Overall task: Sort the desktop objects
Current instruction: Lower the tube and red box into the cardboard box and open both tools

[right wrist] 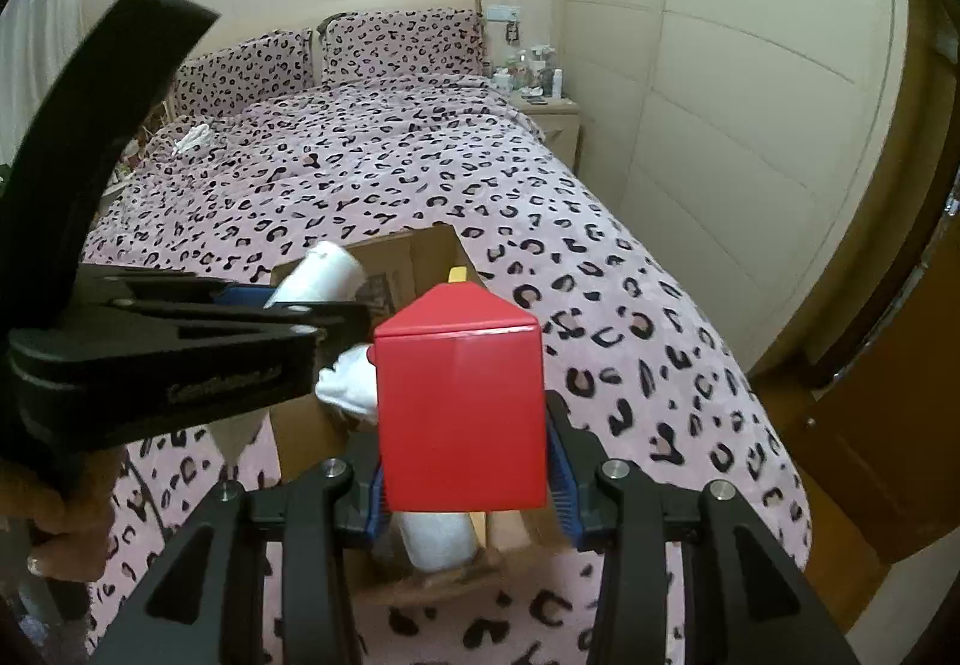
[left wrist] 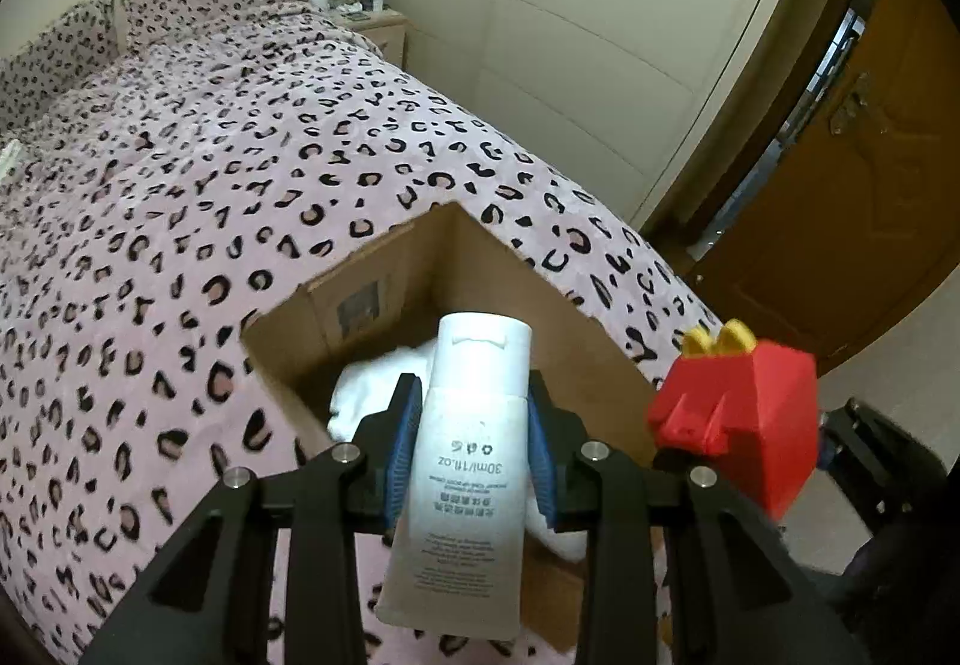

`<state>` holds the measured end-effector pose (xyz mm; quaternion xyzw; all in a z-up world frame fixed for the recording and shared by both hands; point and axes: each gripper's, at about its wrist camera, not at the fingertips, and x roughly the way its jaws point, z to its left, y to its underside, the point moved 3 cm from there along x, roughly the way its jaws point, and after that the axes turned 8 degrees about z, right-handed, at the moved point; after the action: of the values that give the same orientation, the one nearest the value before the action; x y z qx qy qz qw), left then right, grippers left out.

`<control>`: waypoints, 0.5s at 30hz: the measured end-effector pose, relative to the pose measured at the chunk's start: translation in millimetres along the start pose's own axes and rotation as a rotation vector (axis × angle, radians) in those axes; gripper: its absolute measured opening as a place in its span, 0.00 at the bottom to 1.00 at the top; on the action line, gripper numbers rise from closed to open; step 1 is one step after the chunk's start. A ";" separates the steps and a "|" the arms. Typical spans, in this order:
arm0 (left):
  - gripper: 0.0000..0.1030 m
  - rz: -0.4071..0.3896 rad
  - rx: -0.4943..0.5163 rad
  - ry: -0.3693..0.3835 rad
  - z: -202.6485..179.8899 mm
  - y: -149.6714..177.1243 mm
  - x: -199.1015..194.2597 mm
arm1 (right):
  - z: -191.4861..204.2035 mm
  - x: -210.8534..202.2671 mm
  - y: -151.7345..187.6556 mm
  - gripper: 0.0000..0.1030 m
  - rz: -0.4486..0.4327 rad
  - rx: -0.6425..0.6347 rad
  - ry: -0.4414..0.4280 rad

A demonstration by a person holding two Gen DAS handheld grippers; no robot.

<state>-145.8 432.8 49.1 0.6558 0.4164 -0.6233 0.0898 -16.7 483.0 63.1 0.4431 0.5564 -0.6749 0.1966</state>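
Right now, your scene line by line:
Left hand-held gripper (left wrist: 474, 440): you have its blue pads clamped on a white tube (left wrist: 465, 461), one pad on each side.
White tube: soft plastic squeeze tube, flip cap pointing away from you, flat crimped end toward the camera; grey print on its face reads upside down, with "30ml/1fl.oz" legible. It hangs over the open cardboard box (left wrist: 420, 275).
Right hand-held gripper (right wrist: 462, 476): closed on a red box-shaped toy (right wrist: 462, 413), pads pressing its two sides.
Red toy: glossy, flat-faced, sloping to a ridge on top; in the left wrist view, two yellow arches (left wrist: 720, 338) stick up from it. You hold it above the box's near edge.
Cardboard box: brown, flaps open, sitting on the bed (right wrist: 420, 173); something white and crumpled (right wrist: 348, 386) lies inside.
Bed: pink cover with black leopard spots, matching pillows (right wrist: 402, 44) at the head.
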 end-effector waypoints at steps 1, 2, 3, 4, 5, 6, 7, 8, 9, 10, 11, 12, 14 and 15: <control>0.33 0.006 -0.008 0.009 3.8 -6.9 4.7 | 1.1 4.8 -3.5 0.41 0.004 -0.004 -0.002; 0.33 0.007 -0.012 0.017 6.7 -11.4 8.2 | 2.5 10.2 -6.7 0.41 0.009 -0.009 -0.003; 0.33 0.008 -0.016 0.020 10.9 -17.8 12.8 | 4.0 16.6 -9.0 0.41 0.015 -0.013 -0.007; 0.33 0.013 -0.019 0.014 13.5 -22.0 17.3 | 6.2 22.0 -9.9 0.41 0.025 -0.018 -0.013; 0.33 0.019 -0.024 0.016 16.8 -26.5 23.0 | 8.6 27.4 -10.5 0.41 0.033 -0.022 -0.018; 0.33 0.024 -0.028 0.024 19.1 -28.2 27.3 | 11.5 32.1 -10.0 0.41 0.040 -0.028 -0.023; 0.33 0.031 -0.034 0.031 21.4 -29.5 31.8 | 14.1 35.6 -8.7 0.41 0.046 -0.034 -0.028; 0.33 0.033 -0.036 0.035 23.5 -29.6 35.3 | 16.8 38.5 -6.8 0.40 0.051 -0.040 -0.032; 0.33 0.034 -0.036 0.035 24.6 -29.1 37.9 | 19.8 41.5 -3.9 0.40 0.057 -0.046 -0.038; 0.33 0.035 -0.032 0.035 25.5 -27.9 40.5 | 22.1 43.6 -1.3 0.40 0.062 -0.053 -0.043; 0.33 0.036 -0.026 0.037 25.4 -26.3 43.7 | 24.9 46.2 2.5 0.40 0.066 -0.060 -0.047; 0.33 0.038 -0.023 0.036 25.8 -24.7 46.3 | 26.2 48.3 4.2 0.40 0.070 -0.064 -0.049; 0.33 0.048 -0.022 0.034 26.9 -22.1 52.5 | 29.4 53.5 9.5 0.40 0.085 -0.071 -0.055; 0.33 0.053 -0.024 0.035 27.4 -20.4 55.9 | 30.4 55.3 10.8 0.40 0.085 -0.072 -0.057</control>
<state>-186.5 452.6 1.8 0.6764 0.4079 -0.6038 0.1070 -49.4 464.2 11.4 0.4395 0.5551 -0.6578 0.2570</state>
